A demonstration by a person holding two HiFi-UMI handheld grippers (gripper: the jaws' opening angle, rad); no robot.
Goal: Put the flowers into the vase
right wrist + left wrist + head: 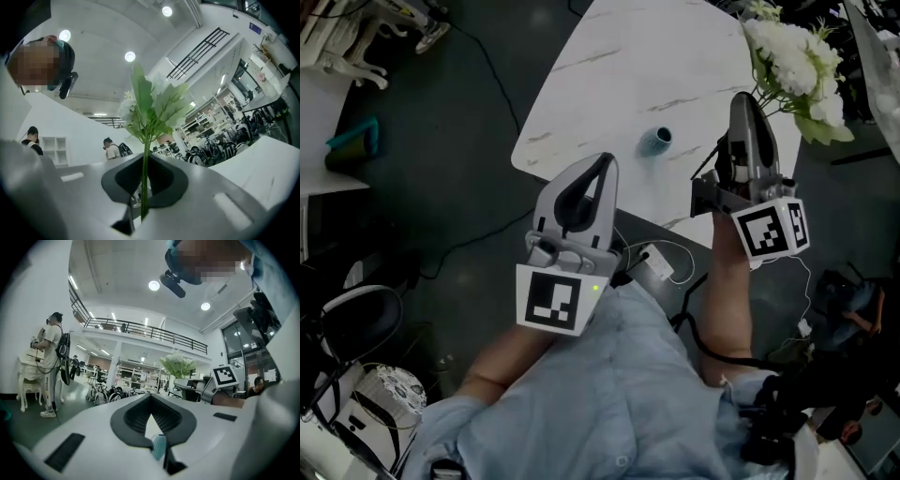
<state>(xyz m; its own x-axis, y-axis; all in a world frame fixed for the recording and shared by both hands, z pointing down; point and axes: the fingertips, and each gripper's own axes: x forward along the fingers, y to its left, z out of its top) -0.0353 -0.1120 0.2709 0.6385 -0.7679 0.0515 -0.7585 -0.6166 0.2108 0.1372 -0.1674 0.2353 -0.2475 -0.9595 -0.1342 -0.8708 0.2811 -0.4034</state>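
Note:
A small teal vase (657,140) stands near the front edge of the white marble table (609,66); in the left gripper view it shows low between the jaws (158,446). My right gripper (742,99) hangs over the table's right edge, shut on the green stem (144,187) of a white flower bunch (795,58) with green leaves (150,105). The bunch stands to the right of the vase and higher. My left gripper (605,161) is level, short of the table edge, jaws together with nothing in them. From there I see the flowers (177,364) and the right gripper's marker cube (224,376).
Dark floor with cables (487,234) and a white adapter (656,265) lies below my arms. A black chair (356,319) is at the lower left. A person (49,362) stands by white furniture (26,376) far left; another person (111,149) stands in the distance.

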